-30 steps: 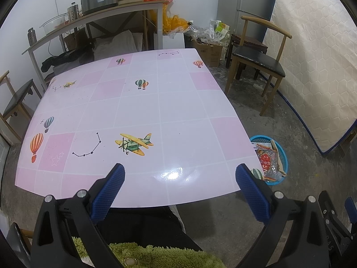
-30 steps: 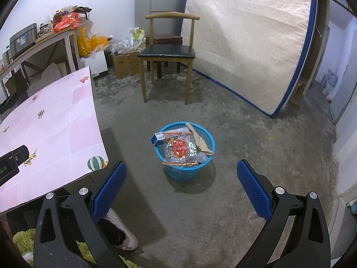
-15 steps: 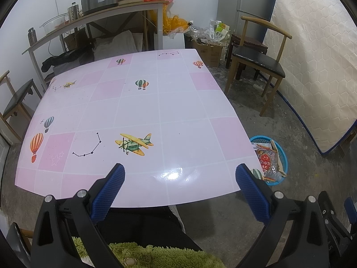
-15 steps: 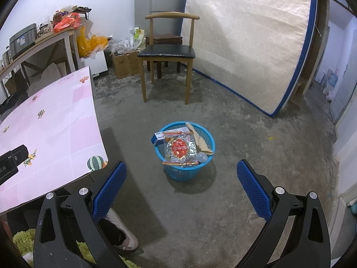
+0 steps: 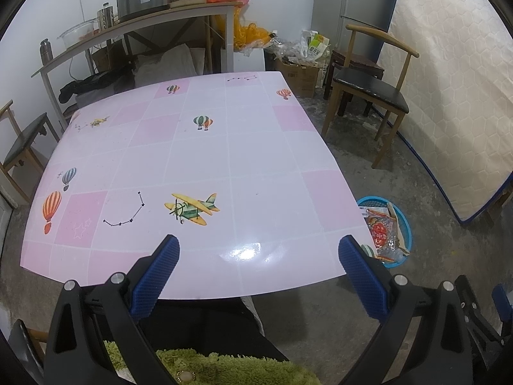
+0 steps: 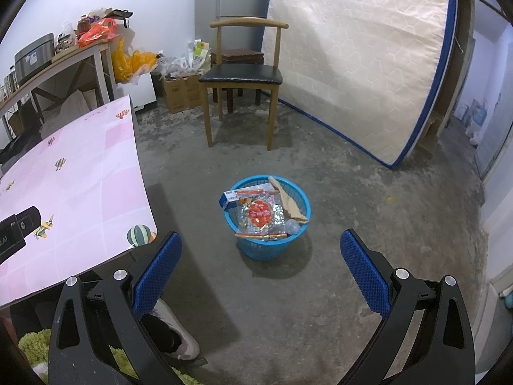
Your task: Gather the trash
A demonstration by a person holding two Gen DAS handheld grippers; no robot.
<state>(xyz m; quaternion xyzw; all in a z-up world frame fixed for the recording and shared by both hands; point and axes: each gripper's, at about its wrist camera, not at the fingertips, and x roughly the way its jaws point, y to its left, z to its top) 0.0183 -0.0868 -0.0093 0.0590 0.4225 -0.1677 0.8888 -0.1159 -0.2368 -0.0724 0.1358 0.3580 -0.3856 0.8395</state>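
A blue plastic trash basket stands on the concrete floor, right of the table. It holds a clear bag with a red label, a blue-and-white box and a tan wrapper. It also shows in the left wrist view. My right gripper is open and empty, held above the floor just before the basket. My left gripper is open and empty over the near edge of the pink table, whose top shows only printed pictures.
A wooden chair stands beyond the basket, a mattress leans on the right wall. A cluttered shelf and boxes line the back wall. Another chair is left of the table. My shoe is below the right gripper.
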